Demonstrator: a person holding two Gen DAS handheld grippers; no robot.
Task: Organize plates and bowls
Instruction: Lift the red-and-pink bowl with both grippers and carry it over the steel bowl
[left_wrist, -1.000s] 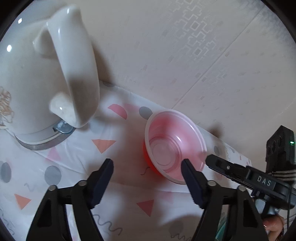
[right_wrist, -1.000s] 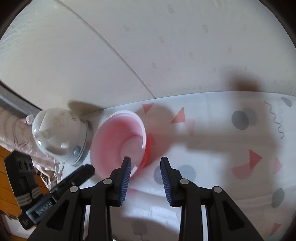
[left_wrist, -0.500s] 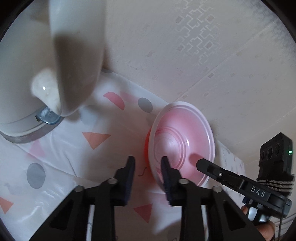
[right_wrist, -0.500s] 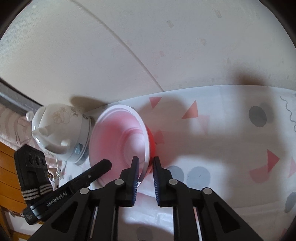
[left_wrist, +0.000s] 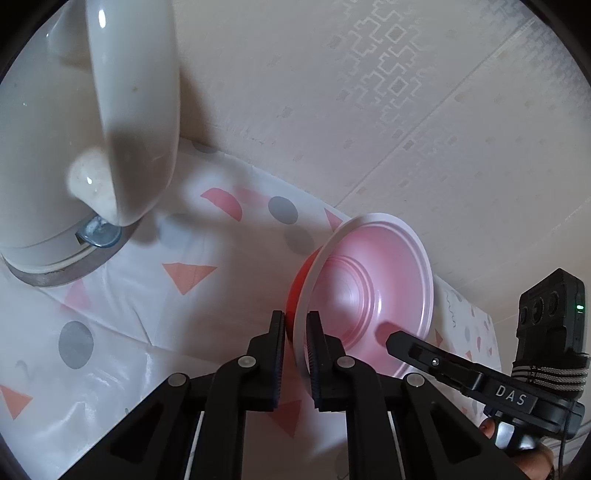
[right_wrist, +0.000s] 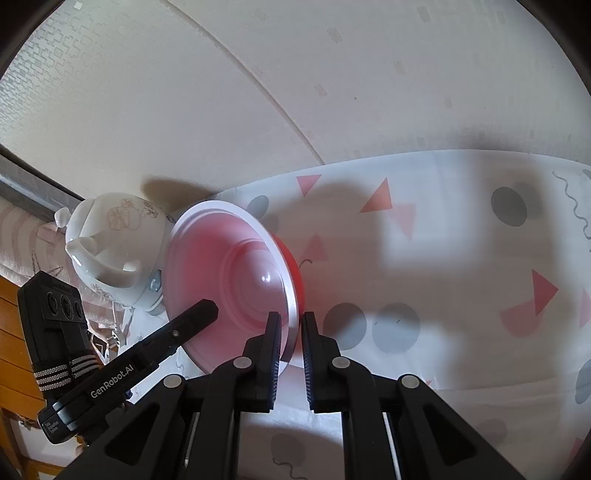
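A red plastic bowl with a pale pink inside and white rim is tilted up off the patterned tablecloth. My left gripper is shut on its near rim. My right gripper is shut on the opposite rim of the same bowl. Each gripper shows in the other's view: the right one at the lower right of the left wrist view, the left one at the lower left of the right wrist view.
A white kettle stands close to the left of the bowl; it also shows in the right wrist view. A beige patterned wall rises behind the table. The tablecloth stretches to the right.
Both grippers have closed onto the bowl's rim from opposite sides. The bowl has tipped from lying flat to standing steeply on edge between them.
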